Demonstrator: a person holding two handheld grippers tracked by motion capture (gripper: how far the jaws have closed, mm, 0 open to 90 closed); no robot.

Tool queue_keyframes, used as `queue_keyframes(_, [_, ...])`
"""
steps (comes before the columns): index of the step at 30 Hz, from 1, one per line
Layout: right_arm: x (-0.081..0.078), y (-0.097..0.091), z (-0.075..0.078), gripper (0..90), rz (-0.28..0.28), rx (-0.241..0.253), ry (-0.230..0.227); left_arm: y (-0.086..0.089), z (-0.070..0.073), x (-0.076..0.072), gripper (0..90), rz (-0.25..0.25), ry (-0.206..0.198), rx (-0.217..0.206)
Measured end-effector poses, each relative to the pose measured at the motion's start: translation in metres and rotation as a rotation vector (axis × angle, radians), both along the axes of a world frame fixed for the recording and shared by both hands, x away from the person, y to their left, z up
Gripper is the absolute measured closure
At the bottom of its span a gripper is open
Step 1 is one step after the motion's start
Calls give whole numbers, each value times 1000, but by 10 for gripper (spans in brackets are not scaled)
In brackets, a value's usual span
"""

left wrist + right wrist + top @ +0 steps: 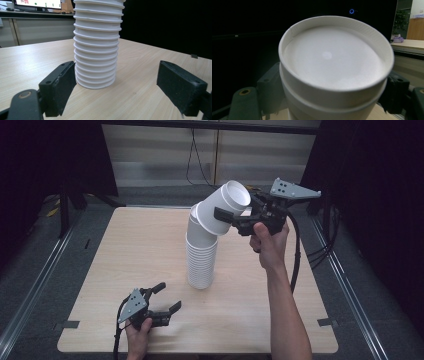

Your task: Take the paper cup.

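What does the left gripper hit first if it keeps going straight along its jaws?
Most likely the foot of the stack of white cups. In the left gripper view it stands ahead of the open left gripper, slightly left of centre, so the left jaw may touch first; depth is unclear.

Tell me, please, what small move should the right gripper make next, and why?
Probably keep lifting up and away: the right gripper grips the top cups, tilted but partly nested in the stack. The left gripper is open near the base.

High view looks down from above; both gripper views sit close (sharing the cup stack (202, 255)).
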State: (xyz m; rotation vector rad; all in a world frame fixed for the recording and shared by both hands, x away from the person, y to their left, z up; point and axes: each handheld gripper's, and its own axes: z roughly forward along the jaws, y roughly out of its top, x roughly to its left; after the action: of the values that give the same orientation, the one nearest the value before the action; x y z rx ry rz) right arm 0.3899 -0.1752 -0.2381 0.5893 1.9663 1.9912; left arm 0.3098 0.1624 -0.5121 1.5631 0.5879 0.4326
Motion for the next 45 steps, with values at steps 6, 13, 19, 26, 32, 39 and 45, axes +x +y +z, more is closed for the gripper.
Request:
queue_keyframes(6, [-7, -9, -4, 211, -12, 5, 0, 0, 0, 0, 156, 0, 0, 2])
queue_keyframes(13, [-13, -19, -9, 212, -25, -5, 1, 0, 0, 0, 156, -1, 1, -2])
queue_keyframes(19, [-18, -29, -19, 213, -35, -20, 17, 0, 1, 2, 155, -12, 6, 17])
queue_keyframes(26, [-26, -37, -35, 212, -39, -3, 32, -2, 1, 1, 155, -6, 8, 15])
queue_keyframes(32, [-36, -40, -49, 212, -39, -23, 41, 2, 0, 6, 155, -16, 61, -41])
queue_keyframes(39, [-42, -31, -63, 213, -16, -18, 51, -3, 1, 6, 156, -59, 63, -9])
queue_keyframes(45, [-44, -23, -79, 213, 0, -25, 75, -2, 7, 4, 156, -84, 32, -20])
